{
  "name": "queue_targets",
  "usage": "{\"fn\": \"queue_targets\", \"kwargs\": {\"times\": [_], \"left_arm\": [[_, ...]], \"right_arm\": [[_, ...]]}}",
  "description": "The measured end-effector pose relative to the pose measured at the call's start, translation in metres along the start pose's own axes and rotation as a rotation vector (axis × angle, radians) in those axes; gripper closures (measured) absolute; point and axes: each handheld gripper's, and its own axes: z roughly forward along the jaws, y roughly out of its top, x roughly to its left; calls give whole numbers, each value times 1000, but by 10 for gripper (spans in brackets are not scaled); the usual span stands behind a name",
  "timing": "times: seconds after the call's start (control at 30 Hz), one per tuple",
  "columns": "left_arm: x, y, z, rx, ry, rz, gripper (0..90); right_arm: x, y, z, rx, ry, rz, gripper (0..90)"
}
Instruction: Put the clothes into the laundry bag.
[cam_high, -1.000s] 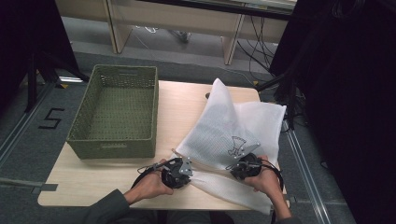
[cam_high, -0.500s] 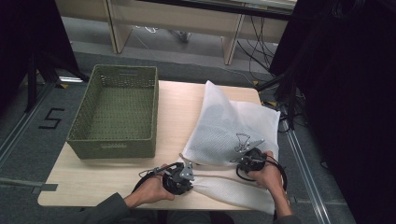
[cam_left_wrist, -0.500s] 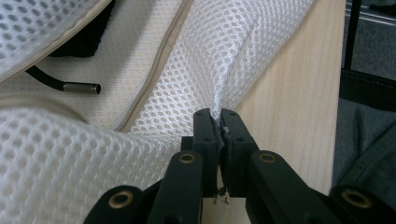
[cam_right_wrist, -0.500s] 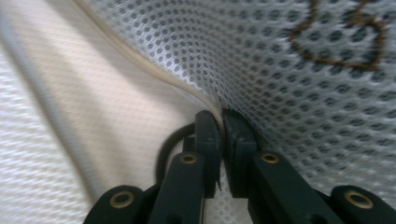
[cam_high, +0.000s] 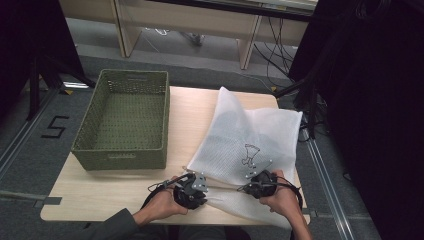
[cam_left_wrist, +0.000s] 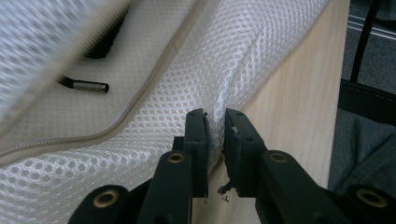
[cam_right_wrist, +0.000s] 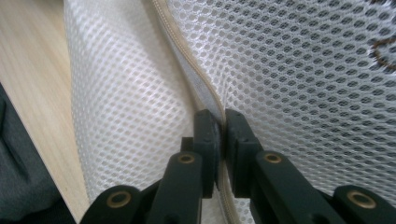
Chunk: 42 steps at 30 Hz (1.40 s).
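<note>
**Both grippers at the near edge of the mesh bag**

My left gripper (cam_high: 192, 190) is at the near left corner of the white mesh bag (cam_high: 250, 135), close to the front edge of the table (cam_high: 115, 195). In the left gripper view its jaws have just been opening: I see a narrow gap between the two pads, and a fold of the mesh (cam_left_wrist: 219, 102) stands in this gap. On the left pad the mesh seems to touch; on the right pad I cannot tell if it presses. So I call this gripper slightly apart, with the bag between the jaws but not clamped.

My right gripper (cam_high: 260, 182) is on the near edge of the same bag, to the right of the left gripper. In the right gripper view its jaws are together on the beige zipper seam (cam_right_wrist: 205, 95) of the bag, and the mesh goes up from the pads on both sides. This gripper is clamped on the bag.

The bag lies flat on the right half of the table, and its near edge hangs a little over the front edge of the table under my right hand (cam_high: 282, 200). In the left gripper view a small metal zipper pull (cam_left_wrist: 86, 85) lies on the bag, past the jaws.

Farther, to the left of the bag and apart from it, a green woven basket (cam_high: 122, 150) stands on the table.
</note>
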Motion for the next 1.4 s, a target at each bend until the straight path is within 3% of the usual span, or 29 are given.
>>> {"fn": "queue_targets", "kwargs": {"times": [0.1, 0.23, 0.43, 0.53, 0.63, 0.73, 1.0, 1.13, 1.4], "left_arm": [[1, 0, -8, -33, 1, -22, 734], [3, 0, -22, -74, 12, -34, 661], [11, -8, -41, -101, 53, -67, 581], [14, -13, -47, -103, 69, -79, 534], [15, -17, -52, -112, 81, -89, 499], [14, -21, -57, -113, 85, -91, 458], [15, -33, -71, -114, 112, -104, 400], [14, -38, -77, -124, 129, -115, 386], [15, -48, -88, -144, 154, -131, 365]], "right_arm": [[1, -3, 5, 29, 0, -8, 840], [0, -3, 7, 23, -3, 1, 816], [3, -4, 10, 64, -2, -30, 838], [1, -6, 9, 47, 2, 6, 778], [1, -7, 8, 36, -1, 9, 720], [4, -10, 0, -2, -35, 26, 642], [11, -22, -22, -133, -120, 73, 535], [9, -24, -28, -217, -151, 133, 489], [4, -30, -35, -301, -213, 231, 433]]}}
